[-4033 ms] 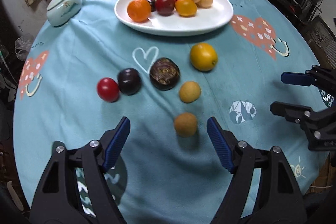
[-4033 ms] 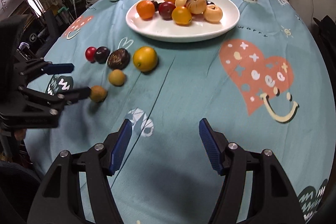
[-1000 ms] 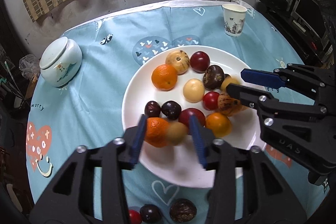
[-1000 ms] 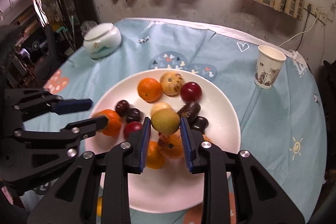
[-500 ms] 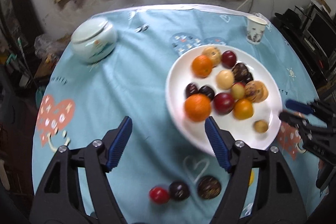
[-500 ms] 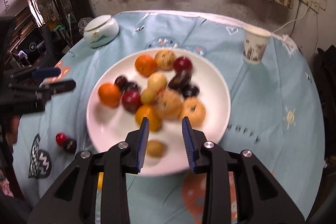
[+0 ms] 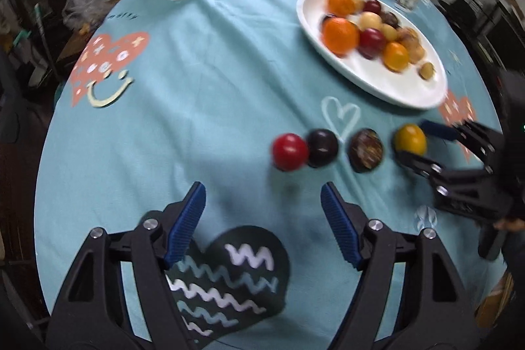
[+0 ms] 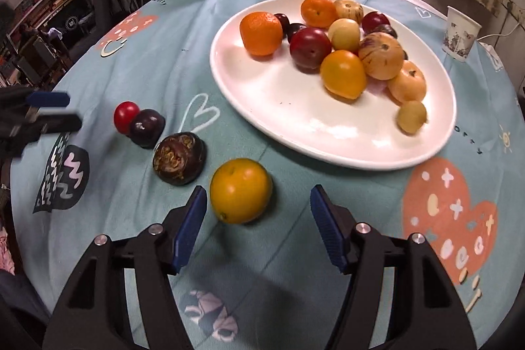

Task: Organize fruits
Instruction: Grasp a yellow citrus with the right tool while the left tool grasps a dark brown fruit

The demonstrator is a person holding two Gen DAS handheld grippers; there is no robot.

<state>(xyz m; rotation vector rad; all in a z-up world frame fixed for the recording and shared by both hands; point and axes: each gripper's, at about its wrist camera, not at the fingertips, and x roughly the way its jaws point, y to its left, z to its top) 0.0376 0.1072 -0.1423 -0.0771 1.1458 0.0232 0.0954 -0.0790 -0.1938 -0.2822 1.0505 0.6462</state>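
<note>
Just ahead of the right gripper's point(image 8: 258, 225) spread fingers lies the yellow fruit point(image 8: 241, 190), nearer the left one.

Both wrist views look down, sharing plate point(image 7: 370, 84) point(image 8: 295, 133), right nearer.

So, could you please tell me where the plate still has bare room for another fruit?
The white plate is bare along its near-left half, between the orange and the small tan fruit. Its far-right side is crowded with piled fruit.
</note>
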